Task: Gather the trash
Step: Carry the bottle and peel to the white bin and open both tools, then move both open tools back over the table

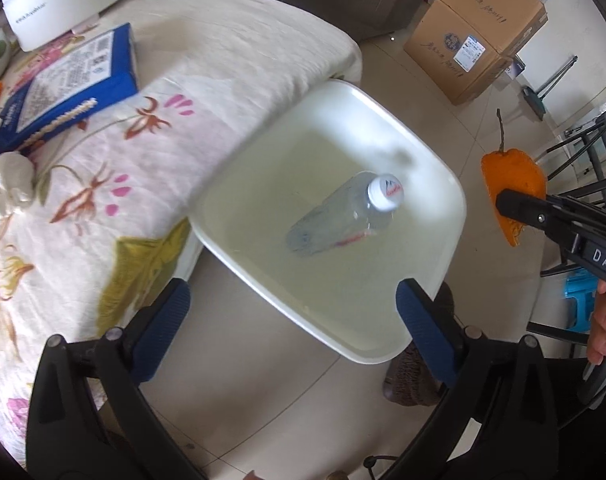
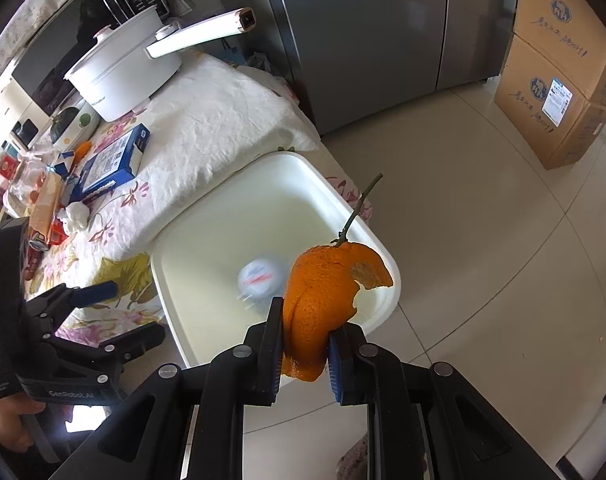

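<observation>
Left gripper (image 1: 291, 312): fingers spread wide apart, nothing held, seen above the near edge of the bin.
Right gripper (image 2: 305, 350): clamped on the orange peel (image 2: 323, 292), which is held up over the bin's rim, stem pointing up.
Bin (image 1: 447, 240): white, set on the floor right against the table (image 1: 207, 92).
Plastic bottle (image 1: 343, 216): seen inside the bin, white cap up, a bit blurred.
Table stuff: a blue box (image 1: 71, 80), a crumpled white tissue (image 1: 11, 184), a white pot (image 2: 123, 76) further back.
</observation>
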